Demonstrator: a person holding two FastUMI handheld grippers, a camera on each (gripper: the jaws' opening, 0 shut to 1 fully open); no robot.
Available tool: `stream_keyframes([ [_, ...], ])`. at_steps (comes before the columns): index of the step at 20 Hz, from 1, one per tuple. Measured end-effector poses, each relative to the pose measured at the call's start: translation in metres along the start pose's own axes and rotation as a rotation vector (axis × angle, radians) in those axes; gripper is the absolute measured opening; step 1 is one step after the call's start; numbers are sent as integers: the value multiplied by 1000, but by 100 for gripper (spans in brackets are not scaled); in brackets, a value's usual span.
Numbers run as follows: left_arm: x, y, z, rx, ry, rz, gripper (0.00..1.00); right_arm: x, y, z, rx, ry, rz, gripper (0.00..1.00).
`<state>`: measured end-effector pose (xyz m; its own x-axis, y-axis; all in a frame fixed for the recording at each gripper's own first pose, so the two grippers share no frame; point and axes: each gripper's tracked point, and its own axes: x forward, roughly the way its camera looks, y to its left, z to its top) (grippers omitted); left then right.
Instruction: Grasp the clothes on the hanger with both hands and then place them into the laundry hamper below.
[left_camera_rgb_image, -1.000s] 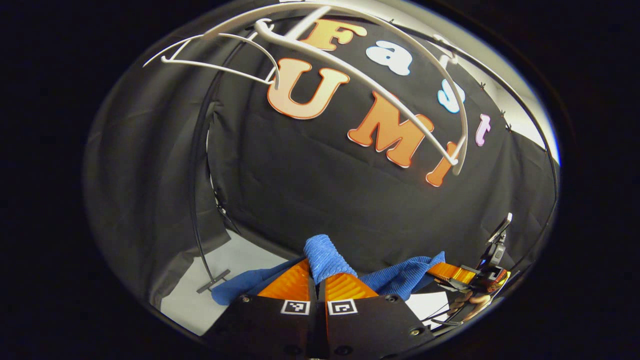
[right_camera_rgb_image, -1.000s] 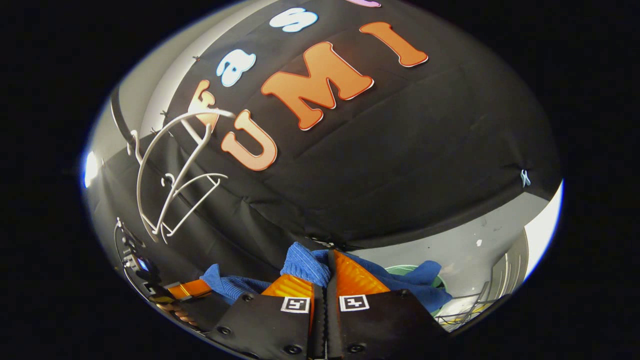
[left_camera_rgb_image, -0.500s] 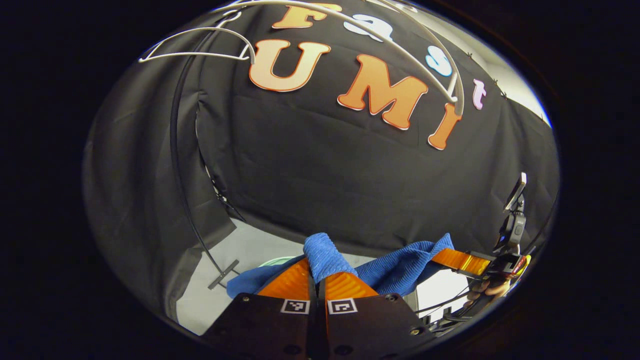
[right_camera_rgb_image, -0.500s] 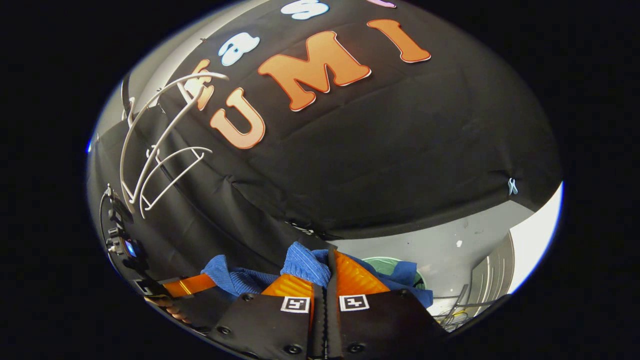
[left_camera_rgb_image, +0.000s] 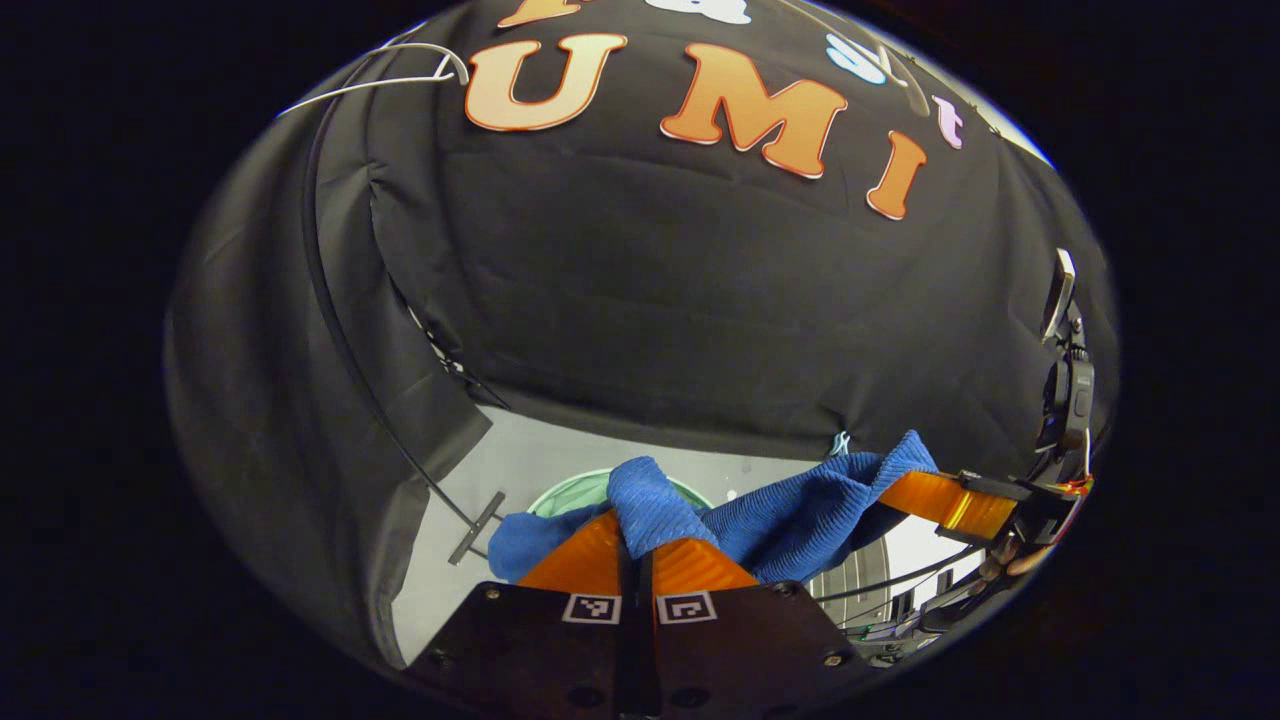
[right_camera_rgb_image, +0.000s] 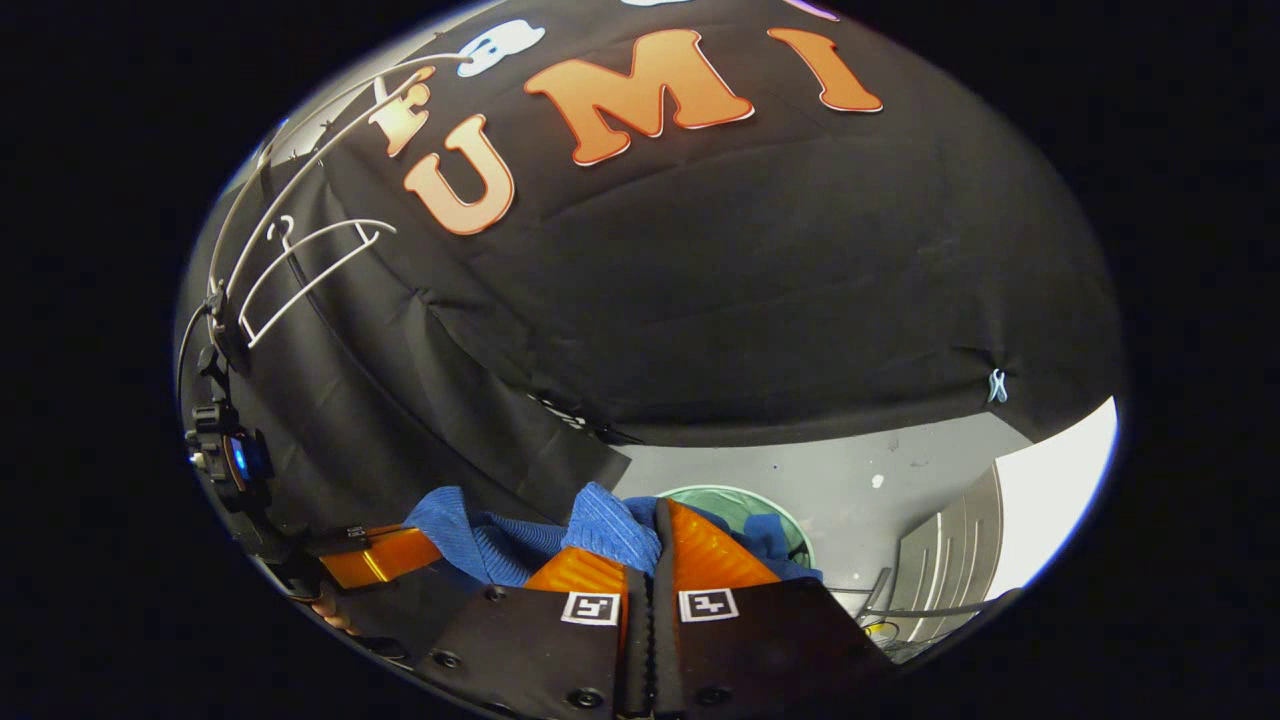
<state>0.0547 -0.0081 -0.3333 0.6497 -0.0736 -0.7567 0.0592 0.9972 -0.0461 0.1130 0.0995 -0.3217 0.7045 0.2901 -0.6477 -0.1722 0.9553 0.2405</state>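
- The green laundry hamper (right_camera_rgb_image: 745, 505) stands on the grey floor (right_camera_rgb_image: 880, 470), its mouth open upward; part of its rim is covered by the blue garment (left_camera_rgb_image: 790, 515) stretched above it.
- That garment spans between the left hand-held gripper (left_camera_rgb_image: 638, 550) and the right hand-held gripper (right_camera_rgb_image: 650, 555), closing off the space between them.
- The booth's black cloth wall (left_camera_rgb_image: 650, 300) stands close behind the hamper.
- The white hanger (right_camera_rgb_image: 300, 270) hangs high up, well apart from the garment.
- A thin black pole (left_camera_rgb_image: 350, 370) with a floor foot stands left of the hamper.
- Metal racks (right_camera_rgb_image: 950, 560) stand on the floor right of the hamper.

Blue ribbed garment (left_camera_rgb_image: 790, 515) above green hamper (right_camera_rgb_image: 735, 500)
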Motion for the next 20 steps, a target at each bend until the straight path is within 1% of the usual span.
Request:
stream_keyframes([
  [5, 28, 7, -21, 45, 68, 20, 0, 31, -7, -28, -30, 87, -39, 8],
  [10, 56, 8, -50, 65, 171, 21, 0, 51, -25, -70, -131, 199, -115, 8],
  [13, 64, 7, -61, 88, 228, 24, 0, 61, -37, -92, -124, 245, -147, 8],
  [16, 73, 18, -78, 138, 290, 58, 0, 67, -44, -107, -132, 288, -174, 8],
  [17, 76, 21, -82, 163, 305, 71, 0, 70, -49, -113, -137, 300, -186, 12],
  [18, 79, 22, -86, 179, 313, 78, 1, 72, -53, -119, -138, 312, -200, 12],
  [20, 81, 21, -92, 175, 327, 77, 4, 72, -53, -127, -115, 330, -204, 12],
])
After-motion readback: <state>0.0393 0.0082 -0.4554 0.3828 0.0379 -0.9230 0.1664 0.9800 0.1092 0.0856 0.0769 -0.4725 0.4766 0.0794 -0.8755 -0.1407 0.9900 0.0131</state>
